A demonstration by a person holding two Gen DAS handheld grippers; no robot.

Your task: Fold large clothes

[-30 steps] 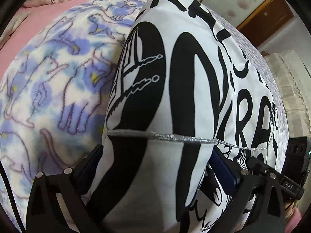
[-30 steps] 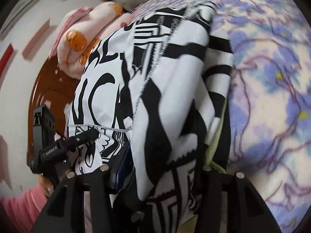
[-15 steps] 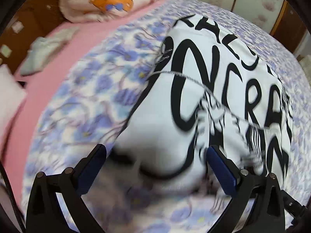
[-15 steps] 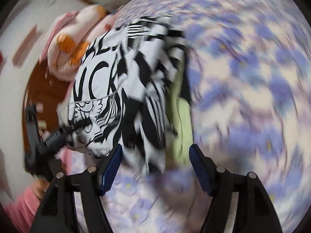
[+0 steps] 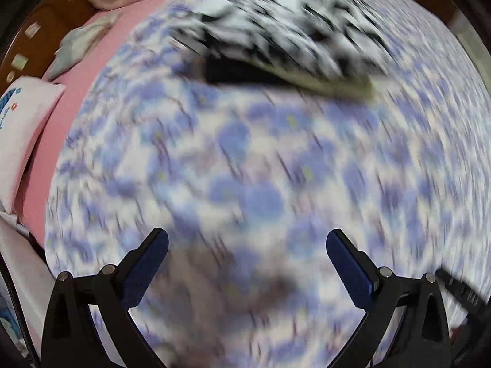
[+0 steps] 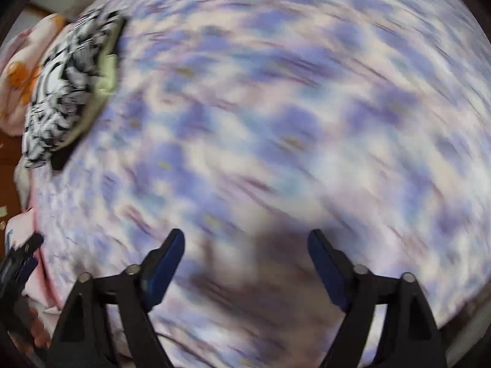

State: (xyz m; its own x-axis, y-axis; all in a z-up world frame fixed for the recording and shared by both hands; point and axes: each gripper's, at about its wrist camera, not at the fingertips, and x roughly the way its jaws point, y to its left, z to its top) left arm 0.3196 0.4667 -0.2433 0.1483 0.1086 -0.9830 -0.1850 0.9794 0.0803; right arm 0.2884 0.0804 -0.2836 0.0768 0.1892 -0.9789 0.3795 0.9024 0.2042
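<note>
While both views are smeared by motion blur, the main layout reads clearly enough. Left gripper (image 5: 247,247): jaws spread wide, nothing between them, only the blue-and-lilac patterned blanket (image 5: 245,159) below. Right gripper (image 6: 245,247): jaws have just been opening and now stand wide, also empty, over the same blanket.

Black-and-white printed garment (image 5: 294,27) lies on the bed as a compact folded bundle, apart from both grippers. In the left wrist view it sits at the top of frame, straight ahead of the gripper and a little right, with a stretch of bare blanket between. In the right wrist view the same garment (image 6: 66,86) sits far up and to the left, near the peach-and-orange bedding (image 6: 18,73). A pale green layer and a black edge show under its near side; whether these are lining or a second piece I cannot tell.

Key relation: the bundle's long axis runs across the left gripper's line of sight, near edge facing it. Judged from the views, the left gripper lies more squarely in front of the bundle; the right one stands further off to the side.

Judgement: this fold looks complete and released. Any further tidy or pick-up would need both grippers to travel back across the bare blanket to that near edge. Pink sheet (image 5: 92,70) borders the blanket on the left.
</note>
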